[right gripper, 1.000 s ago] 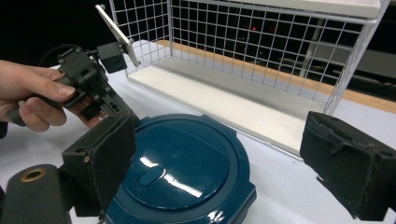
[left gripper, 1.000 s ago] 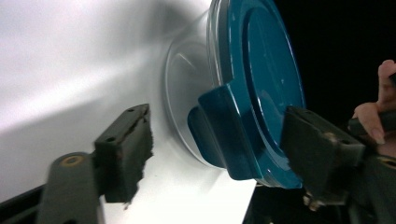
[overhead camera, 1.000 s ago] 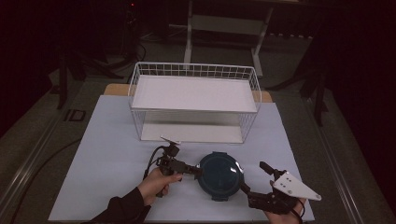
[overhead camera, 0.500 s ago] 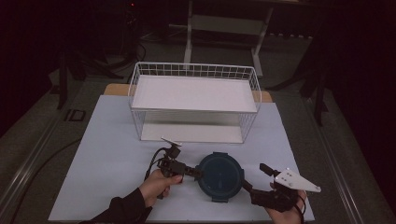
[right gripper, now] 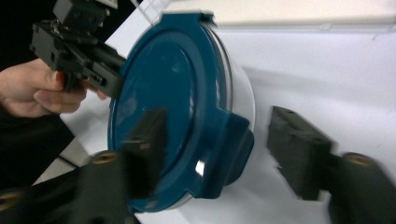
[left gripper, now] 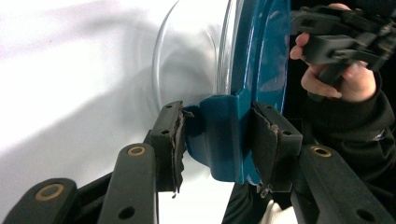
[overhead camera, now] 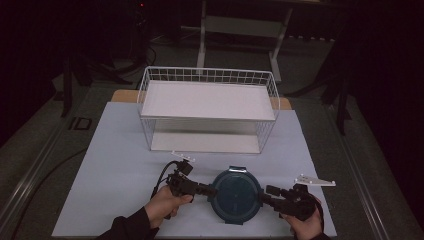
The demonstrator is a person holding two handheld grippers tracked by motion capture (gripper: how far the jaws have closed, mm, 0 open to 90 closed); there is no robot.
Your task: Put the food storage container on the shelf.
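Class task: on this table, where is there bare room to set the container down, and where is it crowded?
Free: the white mat left of the wire basket and left gripper, and the basket's upper shelf. Crowded: the front strip, where both grippers flank the blue-lidded container.

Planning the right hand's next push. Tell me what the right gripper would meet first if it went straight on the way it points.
Probably the side latch tab of the round blue-lidded clear container. The open right gripper already straddles that tab, with the container's wall just behind it; depth is blurred.
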